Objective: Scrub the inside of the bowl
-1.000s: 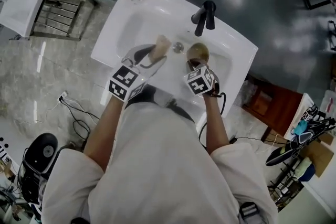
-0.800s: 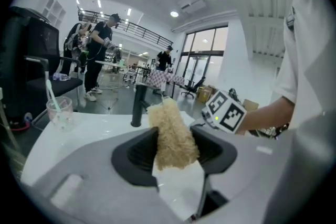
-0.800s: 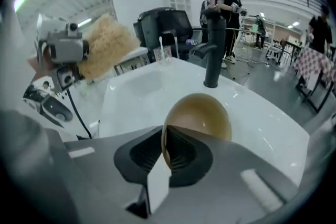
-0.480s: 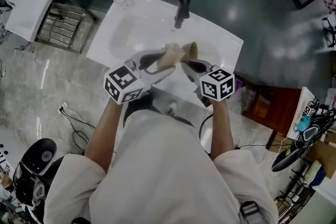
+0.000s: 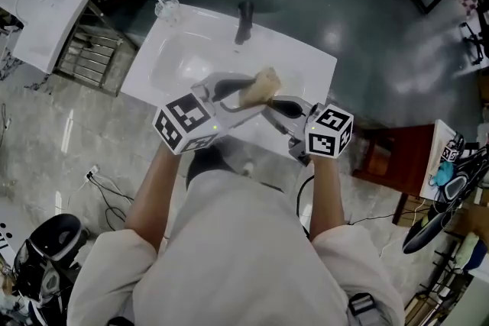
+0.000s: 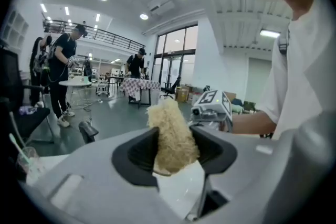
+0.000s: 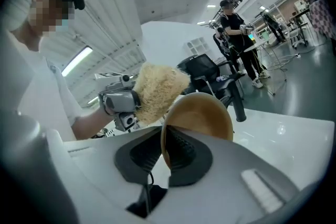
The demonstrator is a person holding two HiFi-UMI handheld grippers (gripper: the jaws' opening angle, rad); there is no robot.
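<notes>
— What's lost to you?

— From your head view, the sponge (image 5: 263, 84) covers most of the bowl (image 7: 202, 115). Your right tool (image 7: 164, 138) hides its lower rim; your left tool (image 6: 176, 140) hides the sponge's base. What stands in the cup (image 5: 168, 9) is too small to tell.

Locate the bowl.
In the right gripper view, the bowl is clamped by its rim in the right tool, over the sink, with the scrubber just left of it.
</notes>
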